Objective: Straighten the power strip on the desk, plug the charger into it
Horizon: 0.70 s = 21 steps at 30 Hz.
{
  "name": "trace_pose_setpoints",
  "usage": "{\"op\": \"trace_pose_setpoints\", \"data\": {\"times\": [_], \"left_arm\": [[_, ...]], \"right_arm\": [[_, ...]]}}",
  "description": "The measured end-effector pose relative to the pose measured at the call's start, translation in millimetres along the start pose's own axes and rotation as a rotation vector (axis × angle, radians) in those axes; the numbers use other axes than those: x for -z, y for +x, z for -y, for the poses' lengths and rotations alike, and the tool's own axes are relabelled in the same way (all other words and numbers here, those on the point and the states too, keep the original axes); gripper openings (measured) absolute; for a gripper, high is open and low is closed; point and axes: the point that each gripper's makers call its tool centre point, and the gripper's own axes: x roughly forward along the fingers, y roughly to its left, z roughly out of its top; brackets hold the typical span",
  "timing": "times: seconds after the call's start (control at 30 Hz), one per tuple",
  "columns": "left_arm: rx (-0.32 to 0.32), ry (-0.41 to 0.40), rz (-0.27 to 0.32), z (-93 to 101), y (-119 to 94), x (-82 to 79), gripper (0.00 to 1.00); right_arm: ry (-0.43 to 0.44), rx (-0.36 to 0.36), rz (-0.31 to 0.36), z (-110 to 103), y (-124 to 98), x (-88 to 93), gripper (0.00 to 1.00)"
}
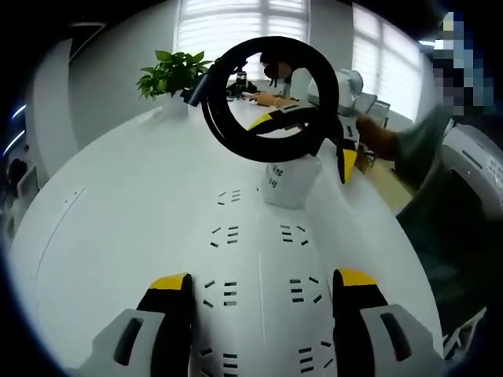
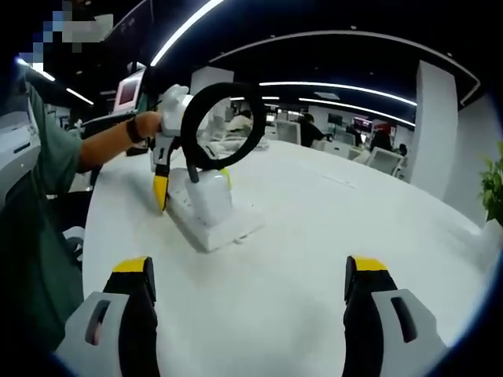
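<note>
A white power strip (image 1: 259, 259) runs away from me on the white desk, and my left gripper (image 1: 263, 287) stands open over its near end. At its far end a white charger (image 1: 287, 184) stands upright, its black cable (image 1: 236, 137) coiled in a loop above. Another gripper (image 1: 310, 141), held in a person's hand, has its yellow-tipped fingers either side of the charger. In the right gripper view my right gripper (image 2: 247, 271) is open above bare desk. Ahead lie the strip (image 2: 236, 228), the charger (image 2: 211, 196), the cable loop (image 2: 224, 126) and that other gripper (image 2: 192, 184).
A potted plant (image 1: 173, 75) stands at the desk's far left. A person in a green top (image 2: 39, 181) is at the desk's edge, arm (image 2: 110, 141) stretched towards the charger. More desks and monitors (image 2: 130, 90) fill the room behind.
</note>
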Motion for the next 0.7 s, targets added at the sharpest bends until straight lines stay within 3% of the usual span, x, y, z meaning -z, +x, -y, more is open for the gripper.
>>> {"op": "trace_pose_setpoints", "data": {"times": [0.57,0.7], "left_arm": [[-0.002,0.018,-0.005,4.8,-4.3,-0.5,0.73],[0.032,0.023,0.008,6.6,-4.0,-0.3,0.73]], "right_arm": [[0.006,-0.004,-0.02,2.0,4.7,8.5,0.99],[0.01,-0.004,-0.025,2.3,6.3,10.0,0.99]]}}
